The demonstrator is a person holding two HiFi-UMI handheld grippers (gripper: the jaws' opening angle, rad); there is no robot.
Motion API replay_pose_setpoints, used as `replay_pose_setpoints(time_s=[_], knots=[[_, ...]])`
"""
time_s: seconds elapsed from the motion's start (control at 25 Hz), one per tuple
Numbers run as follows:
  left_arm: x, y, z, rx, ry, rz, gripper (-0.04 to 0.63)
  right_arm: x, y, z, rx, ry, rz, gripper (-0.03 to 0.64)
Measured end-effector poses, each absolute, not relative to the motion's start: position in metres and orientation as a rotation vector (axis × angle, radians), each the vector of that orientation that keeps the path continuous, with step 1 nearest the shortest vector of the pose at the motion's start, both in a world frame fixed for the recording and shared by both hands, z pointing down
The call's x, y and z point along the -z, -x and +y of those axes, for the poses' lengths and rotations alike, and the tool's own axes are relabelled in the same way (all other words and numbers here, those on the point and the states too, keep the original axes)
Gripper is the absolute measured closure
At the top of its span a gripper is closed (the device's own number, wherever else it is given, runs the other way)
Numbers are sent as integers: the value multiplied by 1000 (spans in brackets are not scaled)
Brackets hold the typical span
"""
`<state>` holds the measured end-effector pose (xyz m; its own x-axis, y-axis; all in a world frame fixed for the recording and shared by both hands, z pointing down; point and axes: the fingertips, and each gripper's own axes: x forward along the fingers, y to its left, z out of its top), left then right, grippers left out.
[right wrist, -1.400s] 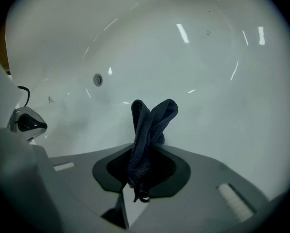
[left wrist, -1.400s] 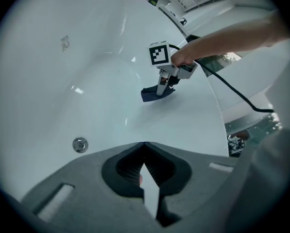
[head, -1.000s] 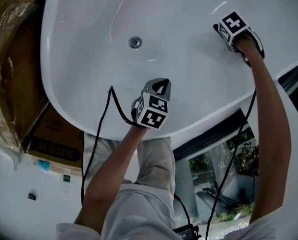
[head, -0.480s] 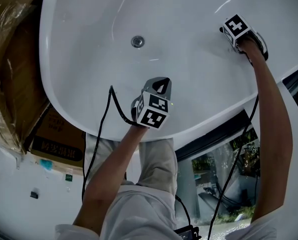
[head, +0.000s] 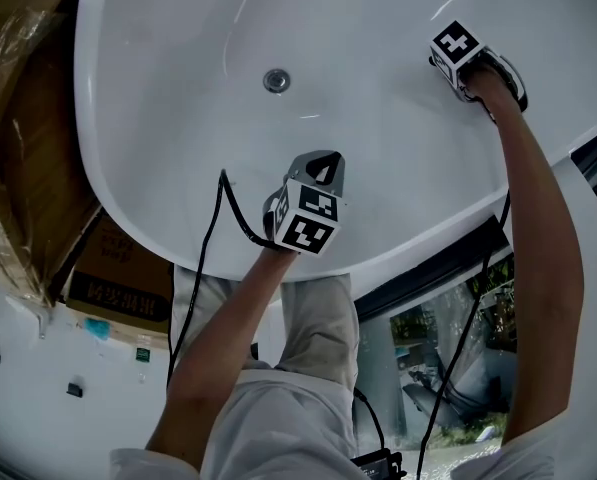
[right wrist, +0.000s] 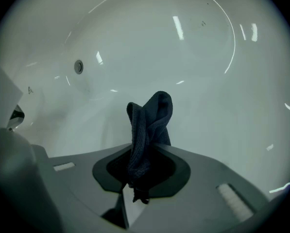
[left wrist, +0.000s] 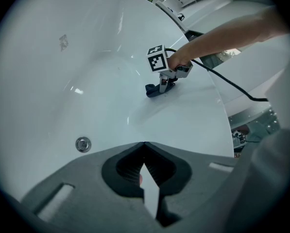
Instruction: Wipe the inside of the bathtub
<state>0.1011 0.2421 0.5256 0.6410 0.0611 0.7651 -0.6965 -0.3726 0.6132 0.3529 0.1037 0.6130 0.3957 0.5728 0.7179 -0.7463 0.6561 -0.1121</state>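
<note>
Between right gripper [right wrist: 142, 152] jaws, dark cloth [right wrist: 152, 123], partly hidden

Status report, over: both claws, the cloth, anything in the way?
Right claw shut on dark cloth, cloth against bathtub inner wall. Left claw shut, empty, over near rim. Nothing in the way; drain uncovered.

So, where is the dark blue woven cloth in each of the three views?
Right gripper view: the dark blue cloth stands at centre, clamped in the jaws.
Left gripper view: upper centre, under the right gripper.
Head view: not distinguishable; hidden under that gripper, upper right.
Shared landmark: the round metal drain.
</note>
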Motion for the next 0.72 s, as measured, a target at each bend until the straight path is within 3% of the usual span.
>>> replay_pose_setpoints(time_s=[0.72], knots=[[-527, -90, 247, -878, -1782, -519, 597, -625, -304, 161, -908, -161, -792, 549]])
